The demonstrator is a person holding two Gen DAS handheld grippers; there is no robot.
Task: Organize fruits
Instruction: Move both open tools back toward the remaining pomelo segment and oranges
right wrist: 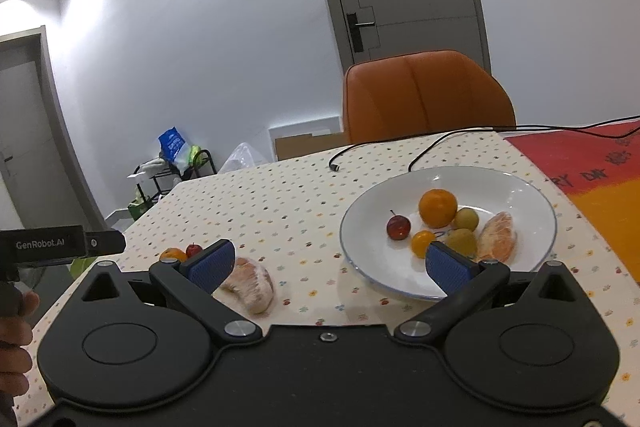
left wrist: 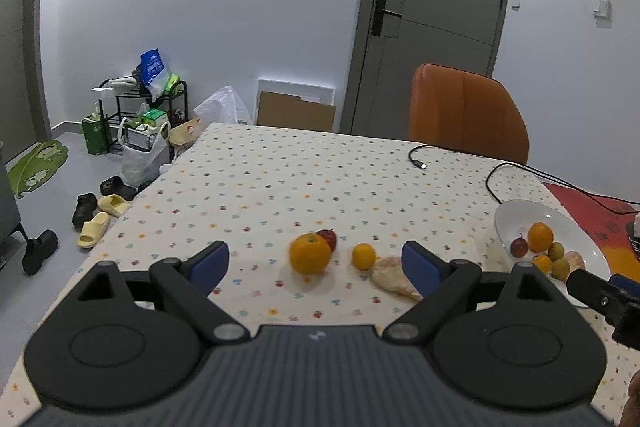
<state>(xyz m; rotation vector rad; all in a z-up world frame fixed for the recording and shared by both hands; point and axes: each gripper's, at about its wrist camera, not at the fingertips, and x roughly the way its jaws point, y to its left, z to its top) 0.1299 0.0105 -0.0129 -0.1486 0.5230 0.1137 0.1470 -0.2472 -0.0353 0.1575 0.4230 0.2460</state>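
Peeled orange segment (right wrist: 250, 285) on tablecloth, long axis diagonal; both hand-held grippers spread, empty.

We see four fruits loose on the dotted cloth: a large orange (left wrist: 310, 253) with a small red apple (left wrist: 328, 238) touching behind it, a small orange (left wrist: 363, 256) just beside, and a peeled, wrapped citrus piece (left wrist: 392, 277) lying flat. The white plate (right wrist: 372, 211) holds an orange (right wrist: 437, 207), a red apple (right wrist: 398, 227), a small orange (right wrist: 423, 243), two greenish fruits (right wrist: 466, 219) (type unclear) and a peeled piece (right wrist: 497, 237).
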